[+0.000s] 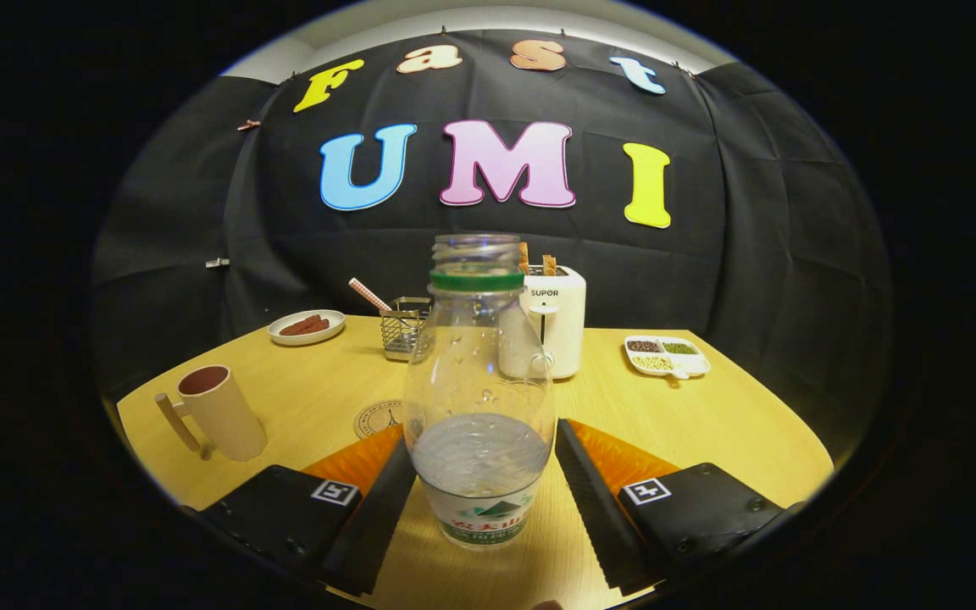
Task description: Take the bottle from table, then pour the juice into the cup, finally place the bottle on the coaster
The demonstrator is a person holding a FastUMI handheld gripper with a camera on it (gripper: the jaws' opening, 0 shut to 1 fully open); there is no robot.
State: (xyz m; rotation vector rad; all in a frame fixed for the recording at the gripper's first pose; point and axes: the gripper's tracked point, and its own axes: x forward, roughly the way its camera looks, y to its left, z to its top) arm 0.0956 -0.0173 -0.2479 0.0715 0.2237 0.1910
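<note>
In the gripper view, the bottle [479, 398] stands upright on the worktop [734, 424], uncapped and partly filled with clear liquid, directly between the fingers of the hand-held gripper [481, 491]. The fingers are spread, with a gap showing on each side of the bottle, so nothing is gripped yet. This looks like the first step, taking the bottle. The cup [215, 413] sits at about ten o'clock from the bottle, well apart, handle turned toward the gripper side. The coaster [378, 418] lies just beyond the left finger, at about eleven o'clock, partly hidden by the bottle. A toaster [554, 318] stands at twelve o'clock behind it. The next move likely calls for closing evenly on the lower body, then lifting without tilting, since the mouth is open.
</note>
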